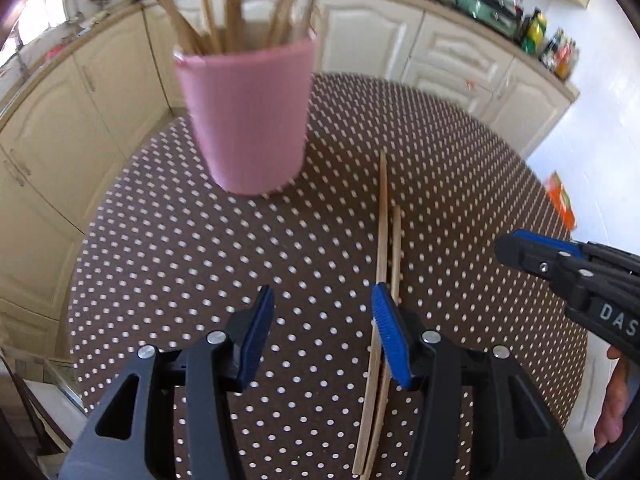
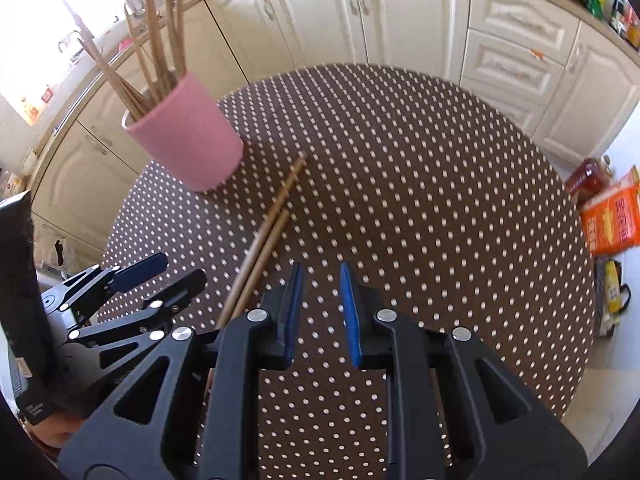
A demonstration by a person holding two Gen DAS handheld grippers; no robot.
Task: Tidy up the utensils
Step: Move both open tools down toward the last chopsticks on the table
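A pink cup (image 1: 244, 116) holding several wooden chopsticks (image 1: 232, 4) stands at the far side of the round dotted table (image 1: 160, 240). Two loose chopsticks (image 1: 384, 240) lie side by side on the table. My left gripper (image 1: 322, 300) is open and empty above the table, its right finger beside the loose pair. My right gripper (image 2: 320, 276) is open and empty, to the right of the loose chopsticks (image 2: 276, 208). The cup (image 2: 184, 136) and the left gripper (image 2: 160, 280) also show in the right wrist view. The right gripper (image 1: 520, 252) shows at the right edge of the left wrist view.
Cream kitchen cabinets (image 2: 360, 12) curve behind the table. Bottles and jars (image 1: 552, 40) stand on the counter at the right. Orange packages (image 2: 612, 212) sit beyond the table's right edge. A dark box (image 2: 24, 300) is at the left.
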